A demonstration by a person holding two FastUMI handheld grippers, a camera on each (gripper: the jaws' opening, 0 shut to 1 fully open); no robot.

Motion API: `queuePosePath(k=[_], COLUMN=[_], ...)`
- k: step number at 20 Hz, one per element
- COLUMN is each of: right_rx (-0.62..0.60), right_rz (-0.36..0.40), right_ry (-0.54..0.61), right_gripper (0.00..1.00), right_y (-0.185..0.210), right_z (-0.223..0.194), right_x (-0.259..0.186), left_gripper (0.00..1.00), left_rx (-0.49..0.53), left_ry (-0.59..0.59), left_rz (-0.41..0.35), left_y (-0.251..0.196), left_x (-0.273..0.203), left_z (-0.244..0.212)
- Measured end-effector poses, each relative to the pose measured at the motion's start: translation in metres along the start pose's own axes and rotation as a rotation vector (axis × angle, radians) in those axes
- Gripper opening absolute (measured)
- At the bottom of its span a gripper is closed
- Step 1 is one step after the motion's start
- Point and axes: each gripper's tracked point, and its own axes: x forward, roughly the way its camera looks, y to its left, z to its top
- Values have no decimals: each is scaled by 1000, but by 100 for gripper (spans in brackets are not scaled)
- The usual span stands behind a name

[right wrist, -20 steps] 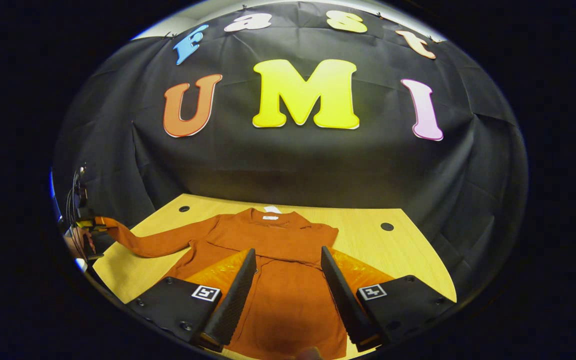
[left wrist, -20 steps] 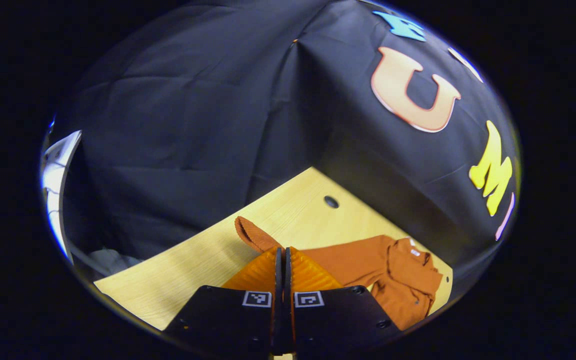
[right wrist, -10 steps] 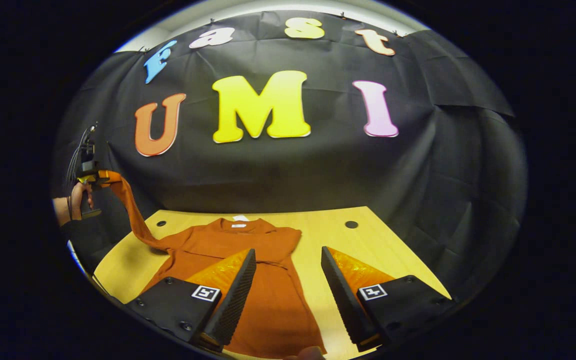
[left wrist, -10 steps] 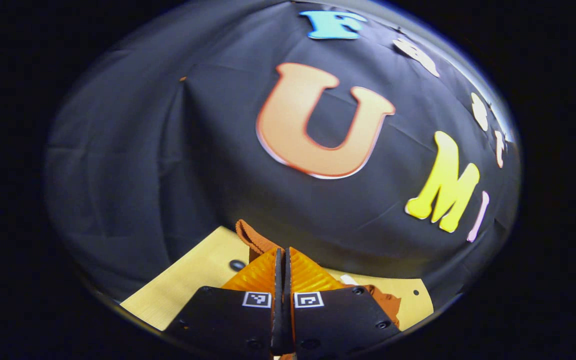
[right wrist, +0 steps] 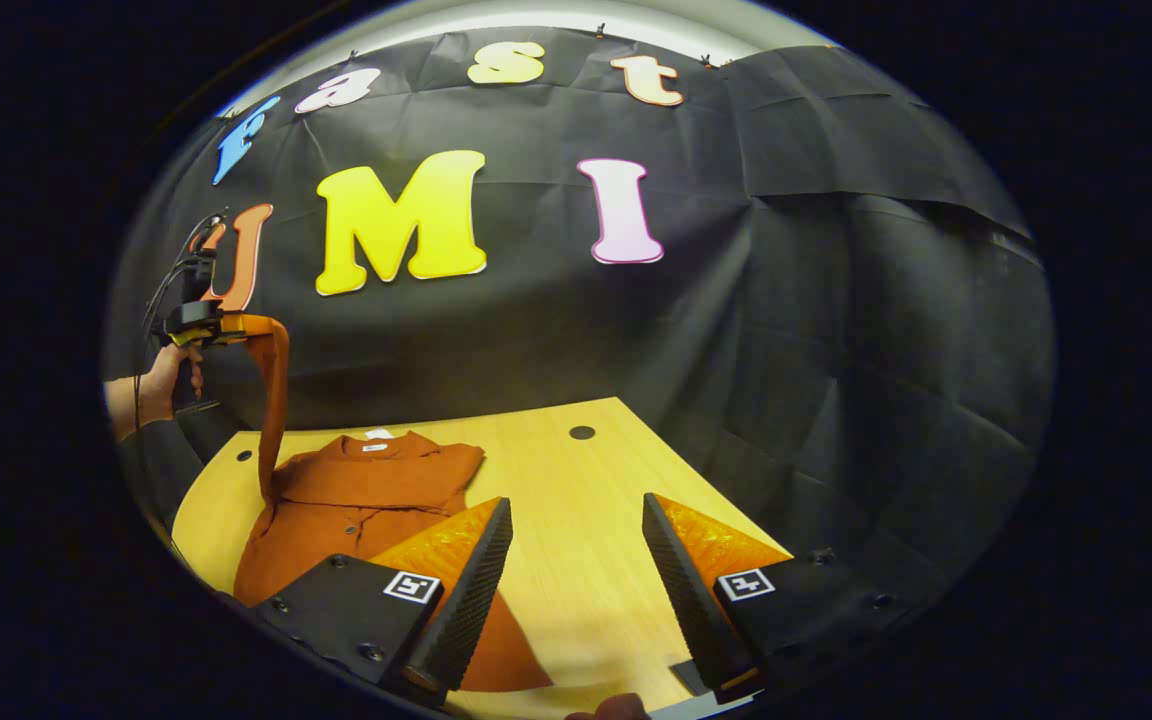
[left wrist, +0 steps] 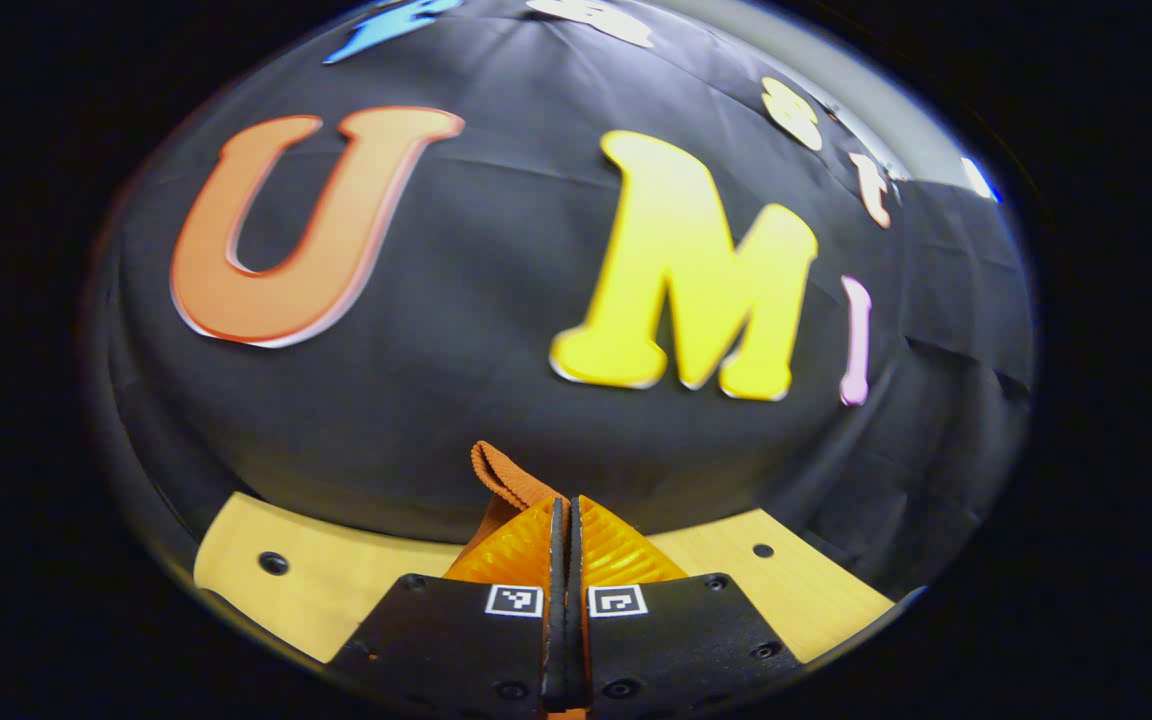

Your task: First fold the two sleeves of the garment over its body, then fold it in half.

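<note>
A rust-orange garment [right wrist: 356, 500] lies on the wooden table [right wrist: 576, 560], collar toward the wall. One sleeve [right wrist: 274, 400] rises almost straight up from its shoulder to my left gripper [right wrist: 221, 327], held high by a hand [right wrist: 161, 385] at the far left of the right gripper view. In the left gripper view, my left gripper [left wrist: 564, 515] is shut on the sleeve cuff [left wrist: 501, 477], which sticks out above the fingertips. My right gripper [right wrist: 576, 515] is open above bare table to the right of the garment, nothing between its fingers.
The table has round cable holes [right wrist: 582, 433] near its back edge, also seen as holes [left wrist: 272, 563] in the left gripper view. Black cloth walls close in behind and to the right. Bare wood [right wrist: 626, 480] stretches right of the garment.
The left gripper has lifted the sleeve higher and swung it over toward the garment's body. The right gripper has moved right, off the garment to bare table.
</note>
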Motion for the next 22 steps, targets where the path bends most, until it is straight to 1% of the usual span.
queuePosePath(k=[1,4,7,9,11,13,14,15,16,18,19,22], right_rx=[-1,20,16,-3,-15,-16,-15,-15,-15,-24,-26,-25], right_rz=[-22,-74,-106,-118,-122,-124,-124,-122,-118,-110,-104,-83], right_ry=[1,12,42,56,79,94,95,91,87,87,92,97], right_gripper=[85,85,85,85,85,85,85,85,85,85,84,85], right_y=[-11,-37,-52,-54,-57,-62,-64,-65,-65,-64,-62,-53], right_z=[1,-2,-14,-18,-25,-29,-29,-26,-22,-22,-23,-23], right_x=[-3,-12,-18,-18,-14,-14,-15,-16,-16,-12,-9,-3], left_gripper=[2,3,3,3,3,3,3,3,3,5,11,86], left_rx=[15,51,127,176,244,273,293,328,359,408,413,390], left_ry=[35,142,281,353,396,413,417,428,449,471,482,404], left_rz=[-24,-100,-114,-118,-113,-131,-119,-95,-79,-75,-113,-165], left_y=[-22,-80,-109,-122,-132,-143,-143,-151,-144,-147,-158,-188], left_x=[15,56,84,94,99,102,104,109,110,112,110,106], left_z=[-17,-80,-162,-205,-231,-241,-245,-260,-267,-277,-279,-257])
